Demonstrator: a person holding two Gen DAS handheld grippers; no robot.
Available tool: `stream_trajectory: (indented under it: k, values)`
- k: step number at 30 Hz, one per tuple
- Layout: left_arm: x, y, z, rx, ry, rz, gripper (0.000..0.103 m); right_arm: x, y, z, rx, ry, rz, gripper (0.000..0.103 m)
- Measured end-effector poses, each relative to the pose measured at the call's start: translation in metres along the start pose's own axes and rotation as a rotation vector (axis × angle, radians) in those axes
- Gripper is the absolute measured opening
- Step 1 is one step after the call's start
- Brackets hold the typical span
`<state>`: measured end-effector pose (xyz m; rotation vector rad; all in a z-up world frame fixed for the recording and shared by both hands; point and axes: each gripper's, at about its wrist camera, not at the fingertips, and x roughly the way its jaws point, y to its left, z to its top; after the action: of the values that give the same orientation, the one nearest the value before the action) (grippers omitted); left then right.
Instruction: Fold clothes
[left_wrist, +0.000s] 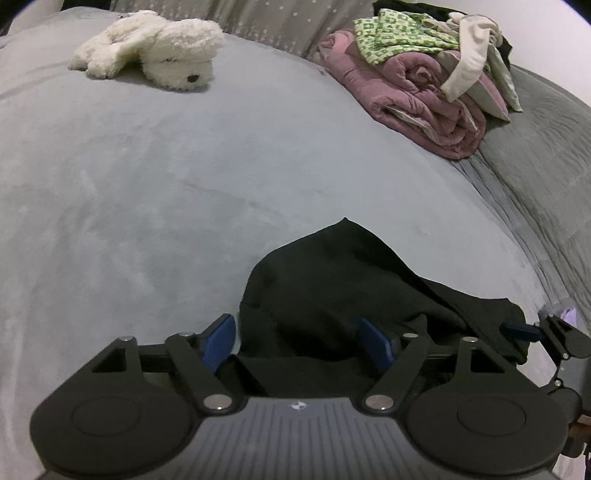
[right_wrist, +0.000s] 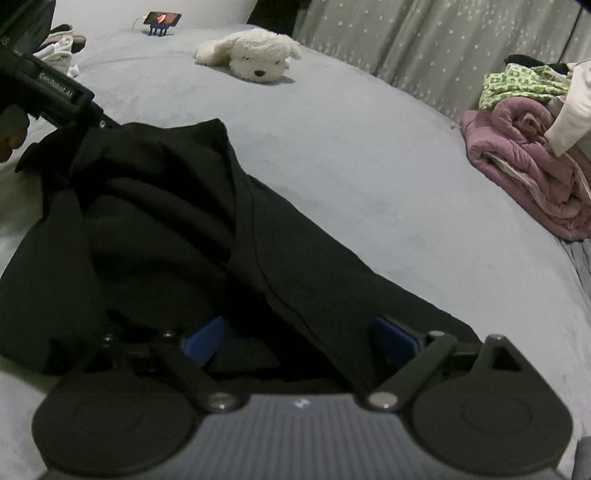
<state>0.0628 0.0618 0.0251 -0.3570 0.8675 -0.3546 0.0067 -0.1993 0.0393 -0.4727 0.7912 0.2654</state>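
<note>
A crumpled black garment (left_wrist: 332, 288) lies on the grey bed cover (left_wrist: 184, 184). My left gripper (left_wrist: 297, 345) is open over its near edge: the left blue pad (left_wrist: 218, 343) is beside the cloth and the right blue pad (left_wrist: 376, 347) rests on it. My right gripper (right_wrist: 299, 343) is open too, with its blue pads (right_wrist: 205, 341) set wide and a fold of the black garment (right_wrist: 166, 221) lying loose between them. In the right wrist view the left gripper's body (right_wrist: 55, 96) shows at the garment's far left end.
A white plush dog (left_wrist: 155, 51) lies at the far side of the bed. A pile of pink, green and cream clothes (left_wrist: 424, 85) sits at the far right. A phone on a stand (right_wrist: 162, 20) is at the back left. A starred curtain (right_wrist: 424, 40) hangs behind.
</note>
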Motion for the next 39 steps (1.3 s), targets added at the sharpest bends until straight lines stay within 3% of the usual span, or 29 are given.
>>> stream_trajectory:
  k: [5, 6, 7, 9, 11, 12, 15, 19, 30, 36, 39]
  values:
    - [0.002, -0.004, -0.002, 0.036, -0.021, 0.014, 0.075, 0.005, -0.007, -0.003, 0.021, -0.019, 0.000, 0.103]
    - [0.002, -0.005, -0.002, 0.045, -0.026, 0.019, 0.064, 0.006, -0.009, -0.003, 0.028, -0.020, -0.003, 0.100]
    - [0.002, -0.006, -0.002, 0.053, -0.026, 0.025, 0.055, 0.003, -0.009, -0.003, 0.028, -0.027, -0.019, 0.094]
    - [0.001, -0.005, 0.000, 0.063, -0.026, 0.035, 0.020, 0.000, -0.011, 0.001, 0.034, -0.034, -0.020, 0.055]
    - [-0.001, -0.004, 0.003, 0.056, -0.029, 0.036, 0.006, -0.005, -0.009, 0.001, 0.057, -0.044, 0.003, 0.037]
    - [-0.003, -0.004, 0.004, 0.054, -0.037, 0.041, 0.006, -0.008, -0.008, 0.003, 0.048, -0.053, -0.002, 0.029]
    - [-0.015, -0.008, 0.009, 0.065, -0.087, 0.048, 0.005, -0.022, -0.005, 0.010, 0.047, -0.089, -0.024, 0.019]
    - [-0.033, -0.011, 0.016, 0.085, -0.147, 0.042, 0.004, -0.050, -0.011, 0.019, 0.110, -0.195, -0.018, 0.016]
    - [-0.066, -0.011, 0.029, 0.105, -0.297, 0.098, 0.004, -0.091, -0.027, 0.027, 0.158, -0.356, -0.021, 0.015]
    - [-0.081, -0.010, 0.032, 0.126, -0.359, 0.108, 0.004, -0.081, -0.026, 0.024, 0.160, -0.279, 0.014, 0.016]
    - [-0.085, -0.008, 0.034, 0.128, -0.374, 0.107, 0.004, -0.084, -0.030, 0.023, 0.179, -0.298, 0.053, 0.016]
